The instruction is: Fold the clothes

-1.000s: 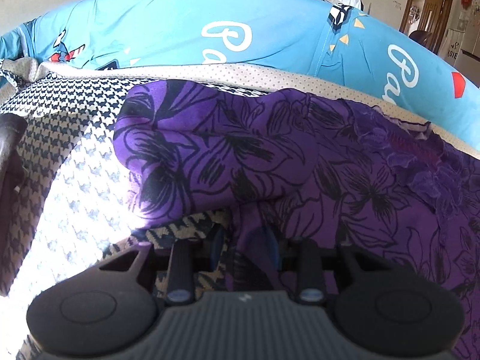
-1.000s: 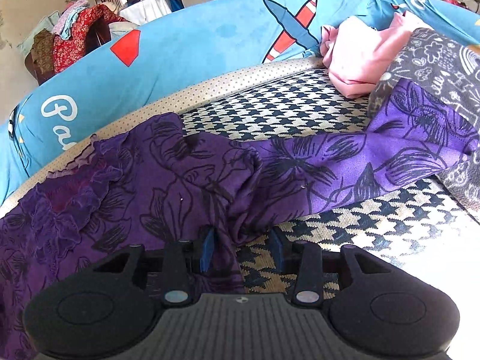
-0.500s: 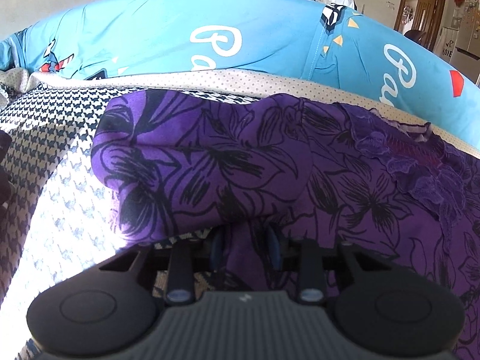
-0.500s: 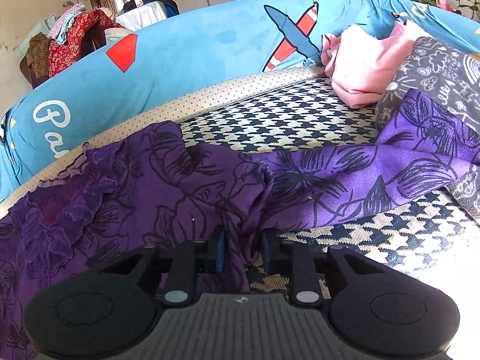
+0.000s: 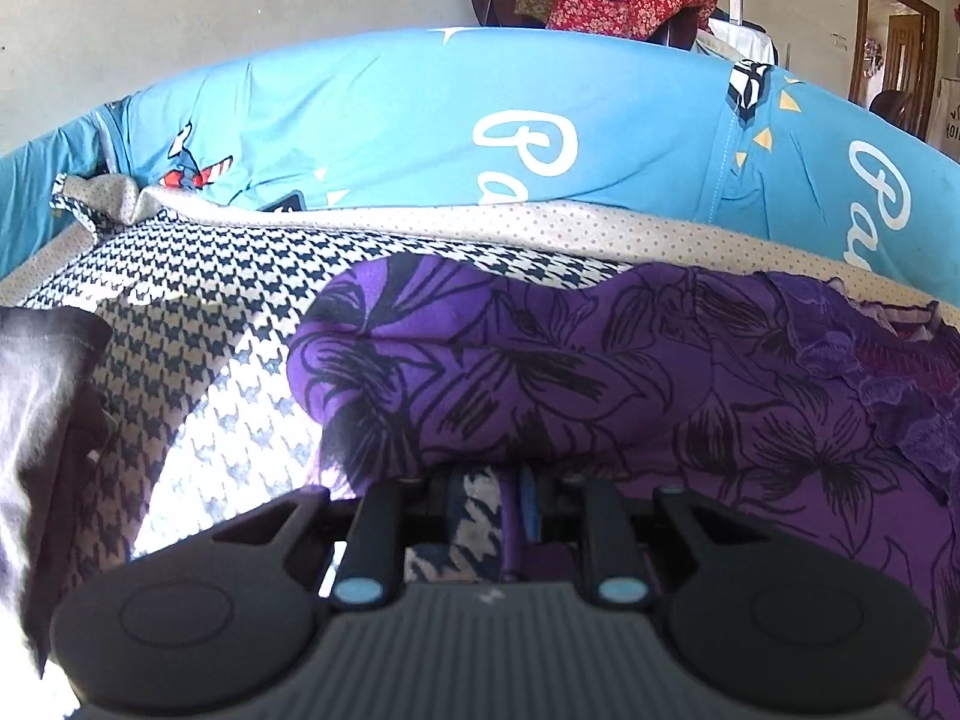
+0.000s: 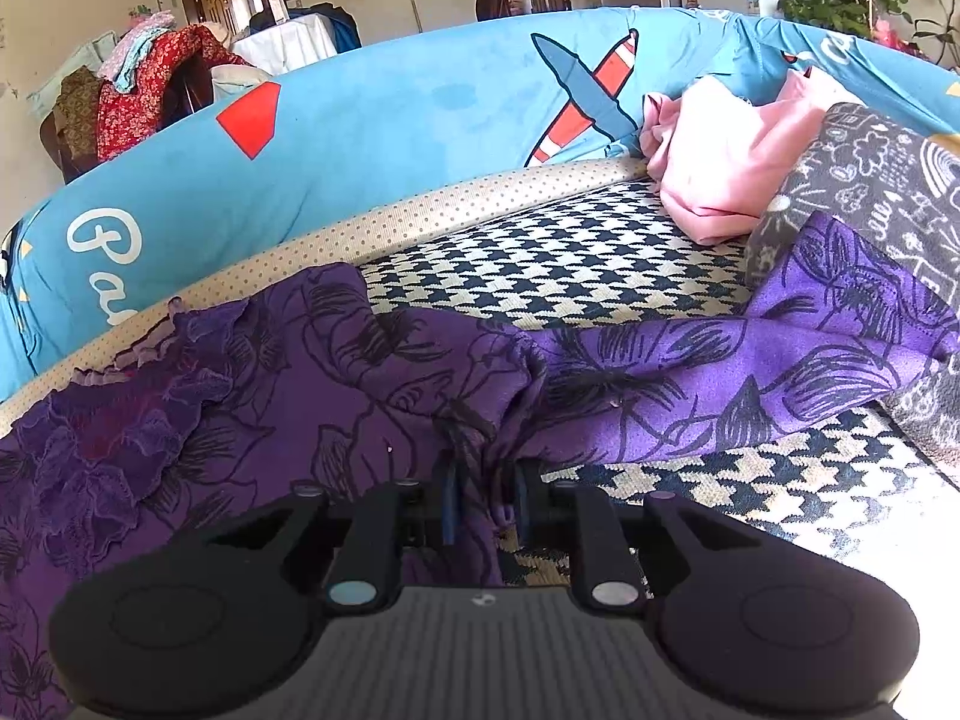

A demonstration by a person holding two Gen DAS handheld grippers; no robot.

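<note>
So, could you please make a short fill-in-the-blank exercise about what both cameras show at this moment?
1. Both the left gripper and the right gripper are shut on the ____ floral garment.
2. The garment lies on a cover with a ____ pattern.
3. The backrest behind it is ____ in colour.
4. In the right wrist view, a ____ cloth lies bunched against the backrest.

Missing words: purple; houndstooth; blue; pink
</note>
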